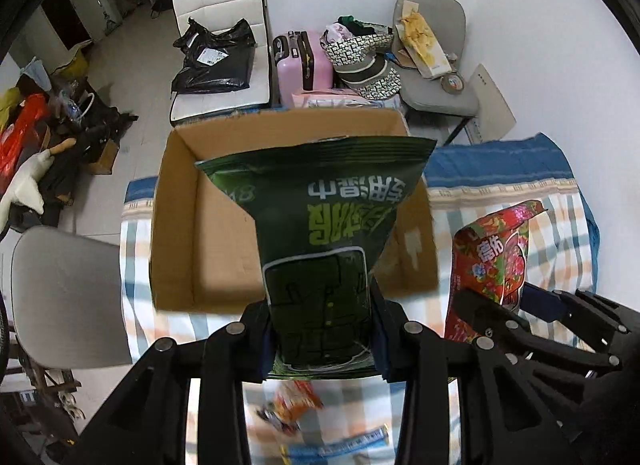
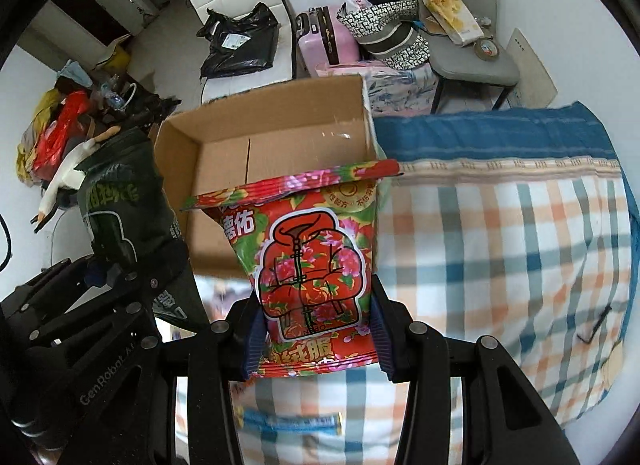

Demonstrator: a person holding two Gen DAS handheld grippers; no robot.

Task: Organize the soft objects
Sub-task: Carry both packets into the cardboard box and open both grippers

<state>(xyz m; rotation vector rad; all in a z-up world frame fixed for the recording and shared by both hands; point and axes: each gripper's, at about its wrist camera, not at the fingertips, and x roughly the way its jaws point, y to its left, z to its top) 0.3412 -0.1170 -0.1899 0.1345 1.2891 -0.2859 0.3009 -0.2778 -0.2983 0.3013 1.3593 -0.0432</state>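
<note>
Two grippers, each clamping a soft pouch above the open cardboard box.

The left gripper pinches the dark green pouch at frame centre, long axis running up-frame toward the box; the right gripper likewise grips the red floral pouch, its sealed edge pointing up-frame over the checked cloth.

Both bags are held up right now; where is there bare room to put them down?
The cardboard box looks empty, its floor bare. The checked bedspread is open right of the box, up to its blue edge. It is crowded near the jaws: a small orange packet and a blue packet lie there beneath the green bag and red bag.
</note>
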